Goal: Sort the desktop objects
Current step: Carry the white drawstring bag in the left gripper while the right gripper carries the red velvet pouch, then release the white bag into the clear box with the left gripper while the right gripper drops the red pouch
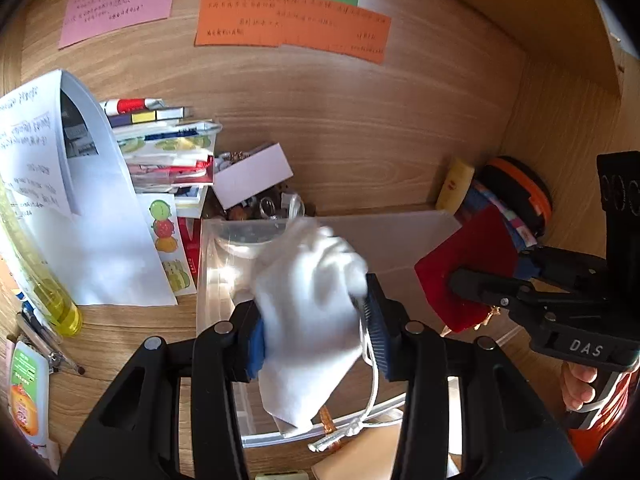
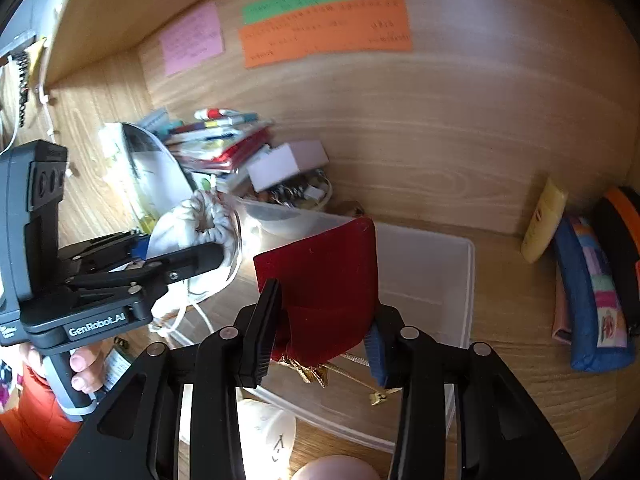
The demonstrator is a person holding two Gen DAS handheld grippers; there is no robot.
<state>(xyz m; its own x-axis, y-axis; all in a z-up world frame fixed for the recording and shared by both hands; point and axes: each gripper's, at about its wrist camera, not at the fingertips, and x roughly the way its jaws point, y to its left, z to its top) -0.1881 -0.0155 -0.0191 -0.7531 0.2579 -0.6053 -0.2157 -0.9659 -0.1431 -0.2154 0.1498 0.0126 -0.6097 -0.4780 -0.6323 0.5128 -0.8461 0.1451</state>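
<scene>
My left gripper (image 1: 316, 334) is shut on a white drawstring pouch (image 1: 312, 292), whose cords hang down below the pads. The pouch hangs over the left end of a clear plastic box (image 1: 206, 264) on the wooden desk. To the right, my right gripper (image 1: 496, 274) is shut on a red velvet pouch (image 1: 460, 268). In the right wrist view that red velvet pouch (image 2: 328, 264) sits between the pads of my right gripper (image 2: 324, 320), gold tassels dangling beneath, above the clear plastic box (image 2: 464, 280). The left gripper (image 2: 180, 248) with the white drawstring pouch (image 2: 188, 224) is at the left.
A stack of books and packets (image 1: 168, 148), loose papers (image 1: 88, 220), a yellow bottle (image 1: 52, 296) and pens (image 1: 40, 336) crowd the left. A small box of trinkets (image 1: 252, 176) stands behind the clear box. A yellow tube (image 2: 544, 220) and pencil cases (image 2: 588, 292) lie at the right.
</scene>
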